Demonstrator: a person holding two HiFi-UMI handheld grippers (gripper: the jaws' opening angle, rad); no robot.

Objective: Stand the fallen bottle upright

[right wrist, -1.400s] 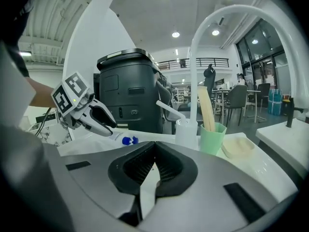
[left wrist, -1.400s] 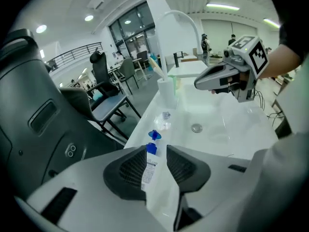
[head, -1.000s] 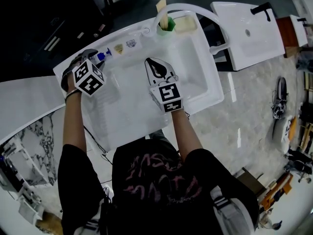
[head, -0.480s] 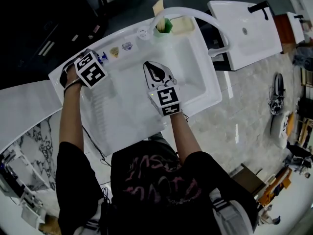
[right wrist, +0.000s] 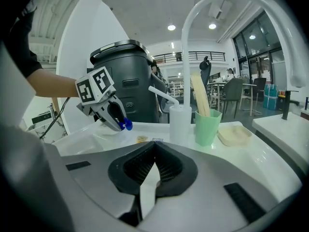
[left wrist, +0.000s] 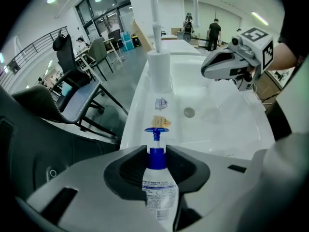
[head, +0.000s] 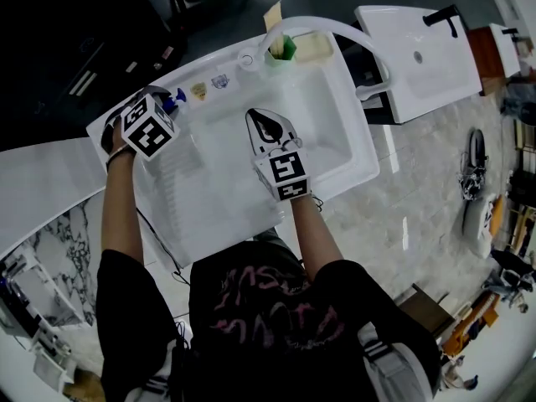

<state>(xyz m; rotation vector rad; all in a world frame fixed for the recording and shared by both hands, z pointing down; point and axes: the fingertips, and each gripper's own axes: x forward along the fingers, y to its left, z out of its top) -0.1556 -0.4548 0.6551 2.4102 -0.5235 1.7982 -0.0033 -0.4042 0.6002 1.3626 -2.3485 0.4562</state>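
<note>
A white bottle with a blue pump cap (left wrist: pixel 158 187) sits between my left gripper's (left wrist: pixel 157 151) jaws, cap pointing away along the white sink ledge. The jaws are closing and their dark pads press on the bottle's shoulders. In the head view the blue cap (head: pixel 172 100) pokes out beyond the left gripper (head: pixel 163 105) at the sink's back left rim. The right gripper view shows that gripper (right wrist: pixel 118 120) tilted down with the cap at its tips. My right gripper (head: pixel 266 117) hovers over the basin, shut and empty (right wrist: pixel 153 146).
The white sink (head: pixel 360 141) has a tall curved faucet (head: pixel 335 23). On the back ledge stand a white soap dispenser (right wrist: pixel 178 122), a green cup (right wrist: pixel 207 124) with sticks and a shallow tray (right wrist: pixel 234 134). Two small stickers (head: pixel 199 90) lie near the bottle. The drain (left wrist: pixel 189 112) is in the basin floor.
My left gripper has shifted and tilted slightly over the bottle at the sink's left rim. The right gripper has stayed where it was.
</note>
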